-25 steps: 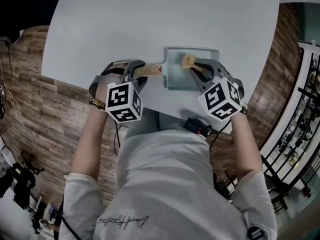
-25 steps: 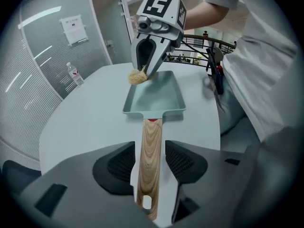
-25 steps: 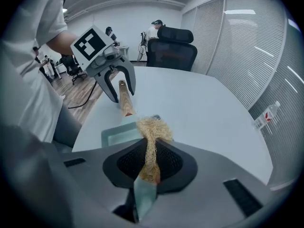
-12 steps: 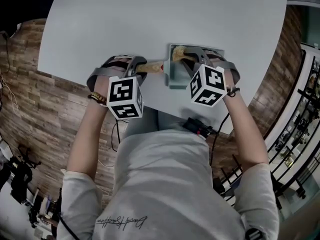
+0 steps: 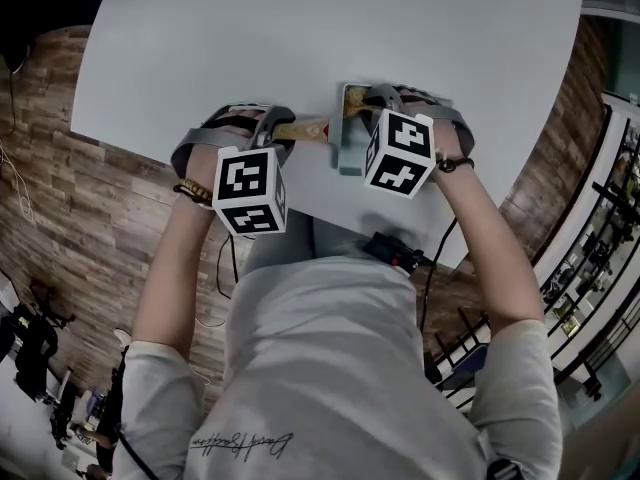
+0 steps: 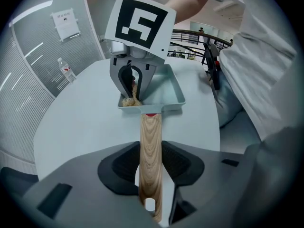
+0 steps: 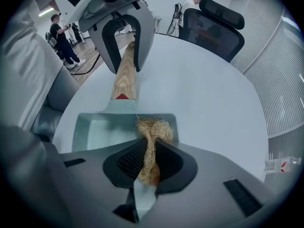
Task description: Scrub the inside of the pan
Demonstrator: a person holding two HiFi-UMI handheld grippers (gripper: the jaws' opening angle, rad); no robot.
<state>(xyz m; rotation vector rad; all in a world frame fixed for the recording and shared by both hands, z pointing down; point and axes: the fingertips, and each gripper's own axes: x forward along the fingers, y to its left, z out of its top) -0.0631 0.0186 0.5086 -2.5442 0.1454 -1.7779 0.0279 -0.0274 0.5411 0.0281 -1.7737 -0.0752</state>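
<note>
On white surface, pale pan laid flat; wooden handle clamped by left tongs, jaws just closed onto it. Fibre scrubber pinched by right tongs, seemingly pressed into pan corner near handle.

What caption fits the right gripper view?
Right tool pinches a fibre scrubber inside the pale pan; the left tool, jaws just closed, grips its wooden handle.
</note>
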